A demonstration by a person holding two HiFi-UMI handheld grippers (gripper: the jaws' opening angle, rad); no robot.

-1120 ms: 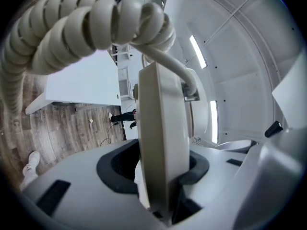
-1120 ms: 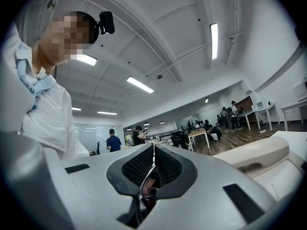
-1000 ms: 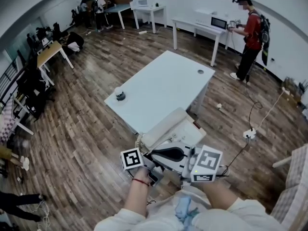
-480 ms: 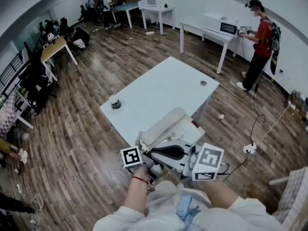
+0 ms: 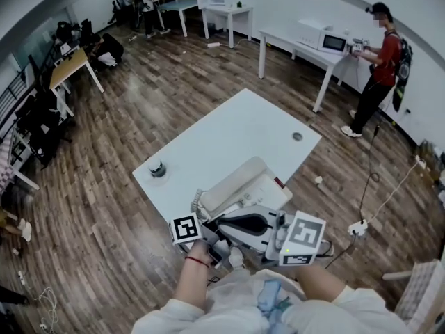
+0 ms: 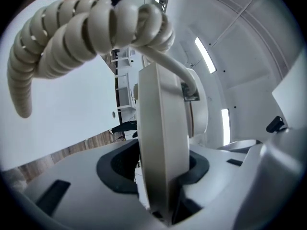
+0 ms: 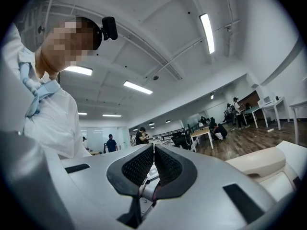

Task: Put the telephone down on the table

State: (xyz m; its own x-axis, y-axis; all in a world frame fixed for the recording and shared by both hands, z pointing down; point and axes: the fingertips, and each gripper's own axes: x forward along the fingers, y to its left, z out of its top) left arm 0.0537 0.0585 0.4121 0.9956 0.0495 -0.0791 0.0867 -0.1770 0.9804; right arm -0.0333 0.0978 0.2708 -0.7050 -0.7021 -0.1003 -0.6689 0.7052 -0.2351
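In the head view a cream telephone (image 5: 243,185) hangs in the air over the near end of the white table (image 5: 229,127). My left gripper (image 5: 207,220) is shut on its near edge. The left gripper view shows the telephone's thin edge (image 6: 162,128) clamped between the two dark pads, with the coiled cord (image 6: 72,32) looping above. My right gripper (image 5: 233,223) lies just under the telephone and points left. In its own view my right gripper (image 7: 153,164) is shut with the pads together and nothing between them, and the telephone (image 7: 268,164) sits off to the lower right.
A small dark-based cup (image 5: 158,168) stands at the table's left corner, and a cable hole (image 5: 297,136) is near its right edge. A power strip (image 5: 358,227) and cable lie on the wooden floor at the right. A person in red (image 5: 379,68) stands by a far table.
The table and the cup have slid down and left in the head view as the camera moved. Both grippers and the telephone keep the same pose.
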